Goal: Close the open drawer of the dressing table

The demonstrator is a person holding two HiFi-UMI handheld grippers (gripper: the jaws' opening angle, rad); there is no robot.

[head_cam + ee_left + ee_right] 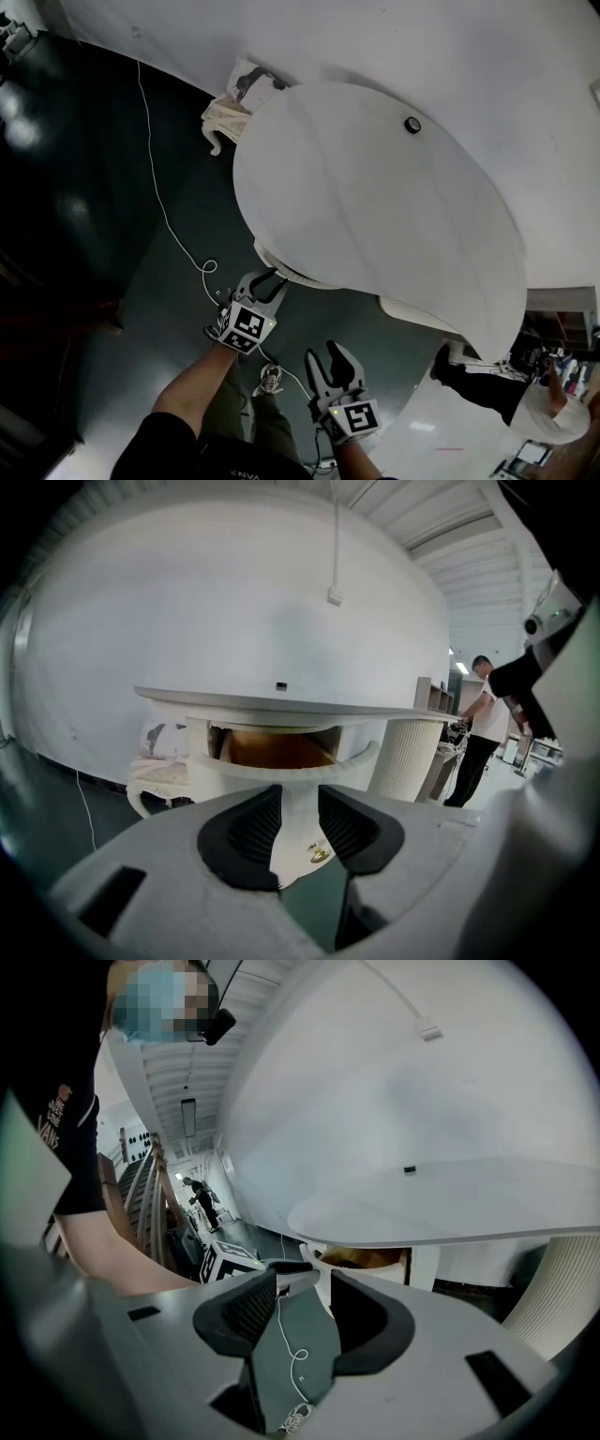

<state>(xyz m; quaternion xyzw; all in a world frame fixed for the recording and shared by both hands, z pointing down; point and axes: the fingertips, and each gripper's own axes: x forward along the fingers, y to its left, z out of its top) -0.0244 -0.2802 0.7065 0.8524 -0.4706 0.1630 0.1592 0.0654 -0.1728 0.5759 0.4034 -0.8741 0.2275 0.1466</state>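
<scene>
Left tongs (300,799) are standing part-open astride the drawer front (281,771); probably rigid, easy-sliding, best pushed beside its knob (320,855). Right tongs (305,1283) are gaping empty.

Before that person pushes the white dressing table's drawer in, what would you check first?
1. White drawer with wooden inside is open and faces the left gripper: ok.
2. Left gripper's jaws are apart, with the small brass knob showing between them: ok.
3. Pads touch the white drawer front: cannot tell.
4. Right gripper is open, empty and apart from the drawer: ok.
5. Nothing stands up out of the drawer to jam it: cannot tell, since only part of the inside shows.
</scene>
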